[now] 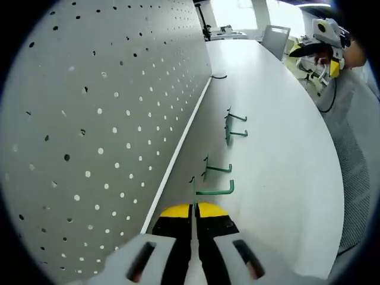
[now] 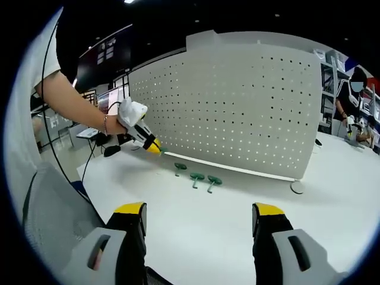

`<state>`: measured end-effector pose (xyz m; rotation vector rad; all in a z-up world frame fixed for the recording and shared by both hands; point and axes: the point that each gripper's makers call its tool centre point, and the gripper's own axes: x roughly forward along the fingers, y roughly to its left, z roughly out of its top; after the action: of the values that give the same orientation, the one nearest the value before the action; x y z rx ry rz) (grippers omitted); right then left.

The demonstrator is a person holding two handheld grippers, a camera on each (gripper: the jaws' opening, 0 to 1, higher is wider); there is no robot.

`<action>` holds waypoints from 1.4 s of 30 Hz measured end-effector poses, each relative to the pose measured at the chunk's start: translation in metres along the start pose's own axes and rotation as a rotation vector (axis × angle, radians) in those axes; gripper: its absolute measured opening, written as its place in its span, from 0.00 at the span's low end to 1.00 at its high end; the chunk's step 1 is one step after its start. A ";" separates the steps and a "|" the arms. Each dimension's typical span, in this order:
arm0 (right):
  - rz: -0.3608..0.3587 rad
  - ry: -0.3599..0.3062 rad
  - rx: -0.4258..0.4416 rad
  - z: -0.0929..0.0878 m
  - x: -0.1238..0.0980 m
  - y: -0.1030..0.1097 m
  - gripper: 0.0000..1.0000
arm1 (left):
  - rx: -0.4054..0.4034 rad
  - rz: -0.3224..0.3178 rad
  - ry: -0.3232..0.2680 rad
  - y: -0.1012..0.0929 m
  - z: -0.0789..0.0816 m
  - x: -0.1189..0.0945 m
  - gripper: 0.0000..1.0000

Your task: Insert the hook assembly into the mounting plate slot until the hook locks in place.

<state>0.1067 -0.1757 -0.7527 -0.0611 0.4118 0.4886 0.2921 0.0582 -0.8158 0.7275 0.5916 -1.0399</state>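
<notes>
Surroundings: a white bench carries an upright white pegboard; in the left gripper view the pegboard takes up the left of the frame, and a chair stands at the upper right.
Bystander: a person at the far right of the right gripper view.
Hooks: three green hooks lie on the bench just before the board's foot, apart from it.
Hook axis: in the left gripper view the nearest hook lies crosswise, its tip upturned at the right end.
Left tool: jaws closed together, tips just below that hook; whether it grips anything I cannot tell.
Right tool: jaws wide apart, low in the frame, well short of the hooks.
</notes>
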 end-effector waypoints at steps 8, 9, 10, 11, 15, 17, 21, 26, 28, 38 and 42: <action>0.014 0.005 -0.004 -0.001 0.001 0.003 0.70 | -0.020 0.025 -0.042 -0.003 0.009 -0.008 0.01; 0.016 0.005 -0.006 -0.001 0.001 0.004 0.70 | -0.026 0.029 -0.046 -0.002 0.009 -0.009 0.01; 0.017 0.005 -0.007 -0.001 0.001 0.004 0.70 | -0.040 0.037 -0.055 -0.001 0.009 -0.010 0.01; 0.020 0.005 -0.006 -0.001 0.001 0.004 0.70 | -0.054 0.037 -0.061 -0.001 0.009 -0.011 0.01; 0.025 0.000 -0.003 0.001 0.001 0.005 0.70 | -0.091 0.060 -0.090 0.000 0.015 -0.018 0.01; 0.025 -0.002 -0.003 0.001 0.001 0.005 0.70 | -0.098 0.069 -0.101 -0.001 0.017 -0.020 0.01; 0.028 -0.007 -0.005 0.004 0.001 0.005 0.70 | -0.114 0.083 -0.136 -0.005 0.026 -0.026 0.01; 0.033 -0.011 -0.019 0.008 0.001 0.007 0.70 | -0.116 0.097 -0.183 -0.011 0.039 -0.034 0.01; 0.036 -0.012 -0.029 0.010 0.001 0.009 0.70 | -0.121 0.097 -0.198 -0.014 0.044 -0.036 0.01; 0.045 -0.028 -0.046 0.018 -0.001 0.013 0.70 | -0.150 0.148 -0.289 -0.021 0.063 -0.053 0.01; 0.048 -0.033 -0.051 0.020 -0.001 0.014 0.70 | -0.169 0.165 -0.327 -0.023 0.070 -0.061 0.01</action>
<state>0.1065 -0.1604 -0.7331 -0.0923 0.3691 0.5472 0.2536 0.0306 -0.7329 0.4376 0.3259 -0.9189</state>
